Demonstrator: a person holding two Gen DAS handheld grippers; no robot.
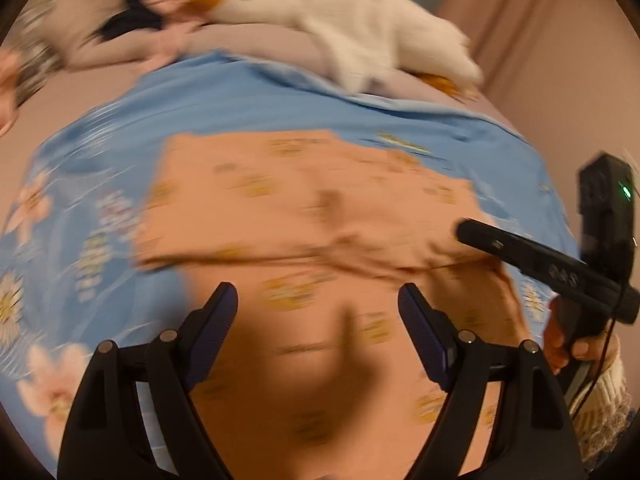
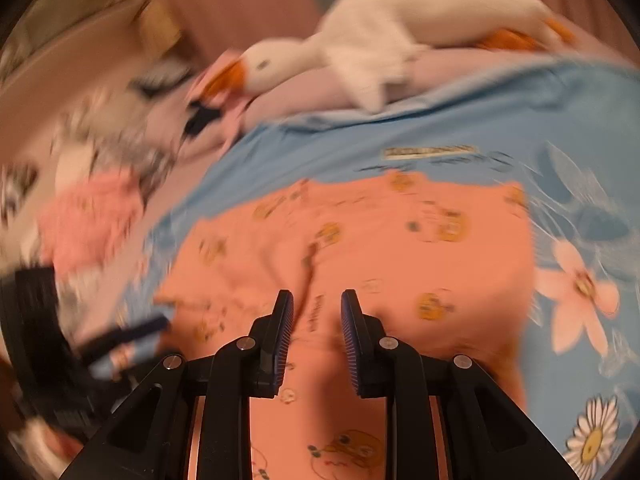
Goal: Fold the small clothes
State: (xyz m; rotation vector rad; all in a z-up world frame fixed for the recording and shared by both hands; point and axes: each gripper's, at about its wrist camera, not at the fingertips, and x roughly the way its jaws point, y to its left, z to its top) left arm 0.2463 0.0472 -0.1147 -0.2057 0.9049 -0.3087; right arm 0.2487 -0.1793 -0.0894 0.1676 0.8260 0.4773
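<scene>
A small orange garment (image 1: 312,208) printed with yellow cartoon figures lies partly folded on a blue flowered sheet (image 1: 248,100); it also shows in the right wrist view (image 2: 400,248). My left gripper (image 1: 318,300) is wide open and empty, hovering over the garment's near part. My right gripper (image 2: 316,308) is open with a narrower gap and holds nothing, just above the garment. The right gripper also shows at the right of the left wrist view (image 1: 520,252), over the garment's right edge. Both views are blurred.
A white plush goose (image 1: 340,20) lies across the far side of the bed, also in the right wrist view (image 2: 400,24). A pile of other small clothes (image 2: 92,208) sits at the left. The sheet (image 2: 400,128) lies on a pink bed.
</scene>
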